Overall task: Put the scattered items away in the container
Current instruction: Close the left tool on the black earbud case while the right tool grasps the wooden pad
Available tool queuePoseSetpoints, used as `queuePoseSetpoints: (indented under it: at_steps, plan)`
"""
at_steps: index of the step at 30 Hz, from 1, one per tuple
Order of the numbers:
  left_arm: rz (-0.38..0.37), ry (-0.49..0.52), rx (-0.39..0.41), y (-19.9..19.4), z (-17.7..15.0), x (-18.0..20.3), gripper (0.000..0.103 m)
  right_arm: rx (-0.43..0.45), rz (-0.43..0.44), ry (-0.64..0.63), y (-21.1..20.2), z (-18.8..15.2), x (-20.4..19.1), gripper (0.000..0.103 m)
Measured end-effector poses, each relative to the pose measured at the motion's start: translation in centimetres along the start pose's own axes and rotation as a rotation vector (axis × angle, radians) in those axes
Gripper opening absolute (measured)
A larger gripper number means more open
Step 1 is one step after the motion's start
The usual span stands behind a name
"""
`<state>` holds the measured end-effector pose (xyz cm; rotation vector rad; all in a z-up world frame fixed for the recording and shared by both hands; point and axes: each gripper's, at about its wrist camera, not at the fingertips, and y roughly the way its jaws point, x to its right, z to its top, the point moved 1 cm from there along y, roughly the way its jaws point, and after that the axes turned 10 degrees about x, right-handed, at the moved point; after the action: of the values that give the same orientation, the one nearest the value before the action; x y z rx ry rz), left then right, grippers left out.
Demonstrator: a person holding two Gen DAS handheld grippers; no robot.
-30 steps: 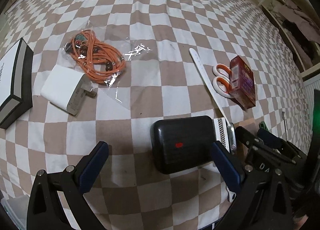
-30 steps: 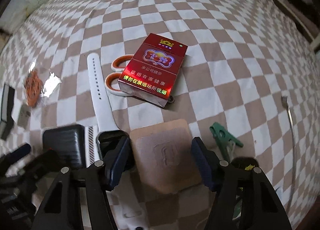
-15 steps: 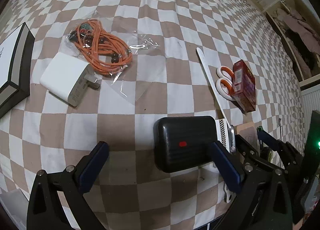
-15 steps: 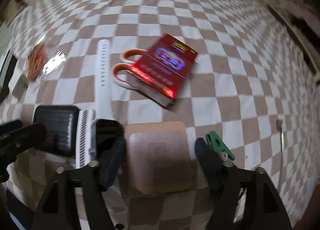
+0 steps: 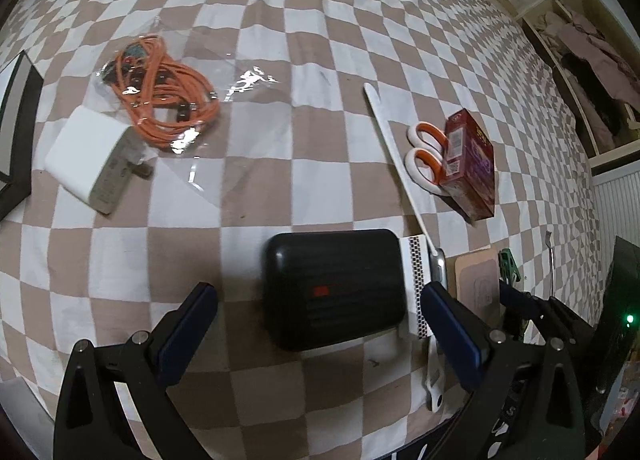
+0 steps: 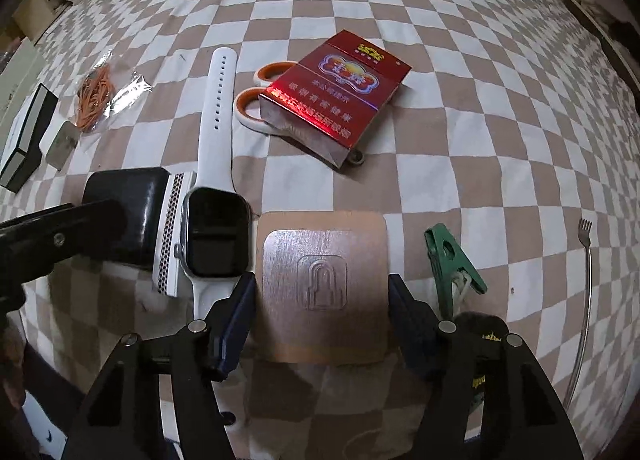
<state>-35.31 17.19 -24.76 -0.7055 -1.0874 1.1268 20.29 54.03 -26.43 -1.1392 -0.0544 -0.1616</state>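
Scattered items lie on a brown-and-white checkered bed sheet (image 5: 280, 12). A black-sided box (image 5: 16, 128) sits at the left edge; its contents cannot be seen. Beside it lie a white charger (image 5: 94, 160) and bagged orange cable (image 5: 164, 96). The left claw (image 5: 316, 334) is spread around a black case (image 5: 334, 288). The right claw (image 6: 322, 318) flanks a tan square pad (image 6: 324, 284), fingers touching its edges. An open wardrobe (image 5: 584, 48) stands beyond.
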Motion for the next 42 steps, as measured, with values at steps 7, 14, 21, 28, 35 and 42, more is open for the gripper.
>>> queuePoseSetpoints:
  at_steps: [7,14,21,28,35,42]
  plan:
    - [0.110,0.085,0.022,1.6,-0.3,2.0,0.102,-0.008,0.017,-0.004,0.0,-1.3,1.0,0.064]
    - [0.157,0.120,0.075,2.3,-0.4,2.8,0.103,-0.006,0.013,0.000,0.1,-1.9,1.7,0.064]
    - [0.200,0.169,0.089,2.1,-0.5,2.4,0.103,-0.016,0.016,0.011,0.2,-2.3,2.7,0.064]
    - [0.318,0.175,0.080,0.8,-0.2,-1.5,0.103,-0.029,-0.011,0.019,0.4,-2.7,3.4,0.064]
    - [0.282,0.065,0.067,0.7,0.2,-4.3,0.103,-0.029,-0.018,0.023,0.7,-3.2,4.4,0.065]
    - [0.336,0.138,0.082,1.6,0.0,-2.8,0.102,-0.023,-0.011,0.025,1.0,-3.7,5.6,0.065]
